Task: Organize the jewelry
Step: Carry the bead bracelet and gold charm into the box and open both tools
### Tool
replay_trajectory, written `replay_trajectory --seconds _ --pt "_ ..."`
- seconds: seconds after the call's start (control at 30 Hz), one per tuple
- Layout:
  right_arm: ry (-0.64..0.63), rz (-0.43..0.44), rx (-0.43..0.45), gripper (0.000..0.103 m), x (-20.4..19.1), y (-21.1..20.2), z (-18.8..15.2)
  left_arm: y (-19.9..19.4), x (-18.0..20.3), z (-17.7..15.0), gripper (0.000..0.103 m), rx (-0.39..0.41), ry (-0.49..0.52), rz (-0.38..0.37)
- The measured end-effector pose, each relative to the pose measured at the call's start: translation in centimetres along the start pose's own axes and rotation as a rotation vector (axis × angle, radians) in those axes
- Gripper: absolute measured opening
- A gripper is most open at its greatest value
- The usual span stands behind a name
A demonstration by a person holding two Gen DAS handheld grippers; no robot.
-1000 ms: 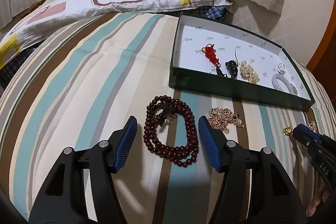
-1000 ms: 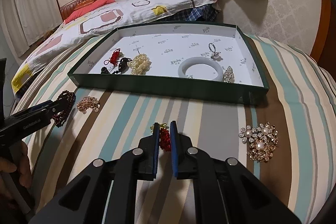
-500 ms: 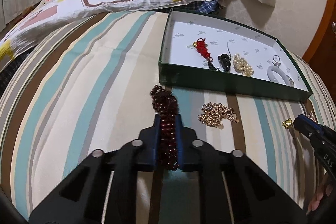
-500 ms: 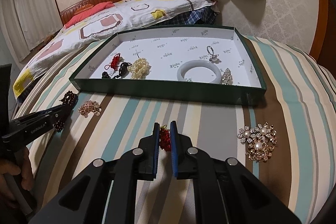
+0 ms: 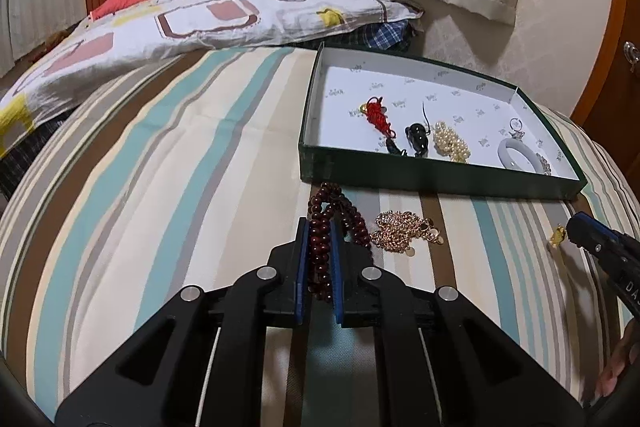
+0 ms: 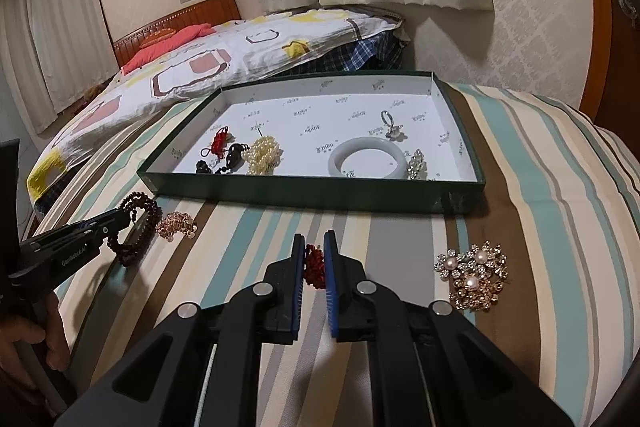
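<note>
Dark red wooden beads, round and glossy, make up the bead string [image 5: 320, 251] that is clamped between the blue pads of the left tool [image 5: 319, 239]; part of the string is still trailing on the striped bedcover [image 5: 160, 187], just beside a heap of fine gold chain [image 5: 404, 231]. The right tool [image 6: 314, 255] is closed on a small red knotted charm [image 6: 314, 265], which looks soft and woven, with a little gold piece at its end.

The step in hand is judged to be the pick-up: both pieces are gripped, but neither has been carried yet to the green box [image 6: 320, 193]. This shallow cardboard box, lined with white printed paper, lies on the bed just behind both tools. A red tassel, a black pendant, a pearl cluster, a smooth pale bangle [image 6: 366, 159] and a ring are already held in it.

For the next move, a lift high enough is probably needed so that the hanging loops of beads clear the box wall. A pearl and rhinestone brooch [image 6: 472, 275] and the chain remain outside on the cover.
</note>
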State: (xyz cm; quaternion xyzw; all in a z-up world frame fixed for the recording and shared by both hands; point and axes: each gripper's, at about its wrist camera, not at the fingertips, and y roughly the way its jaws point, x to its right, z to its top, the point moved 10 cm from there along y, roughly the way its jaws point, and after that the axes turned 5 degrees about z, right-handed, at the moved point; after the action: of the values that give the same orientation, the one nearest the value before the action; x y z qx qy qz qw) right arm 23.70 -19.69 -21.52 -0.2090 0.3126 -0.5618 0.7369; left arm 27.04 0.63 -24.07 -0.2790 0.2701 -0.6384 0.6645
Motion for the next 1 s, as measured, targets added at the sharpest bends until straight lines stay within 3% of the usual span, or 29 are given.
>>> replay_trajectory --seconds 0.5,1.0 --pt "-0.011 0.004 0.063 0.010 -0.5 -1.8 1.6 -2.8 0.1 2.1 0.010 0.082 -0.016 -0.020" --pt "-0.038 -0.011 0.205 0.010 0.0 -4.9 7.7 -6.5 1.2 7.5 0.010 0.208 -0.044 -0.067"
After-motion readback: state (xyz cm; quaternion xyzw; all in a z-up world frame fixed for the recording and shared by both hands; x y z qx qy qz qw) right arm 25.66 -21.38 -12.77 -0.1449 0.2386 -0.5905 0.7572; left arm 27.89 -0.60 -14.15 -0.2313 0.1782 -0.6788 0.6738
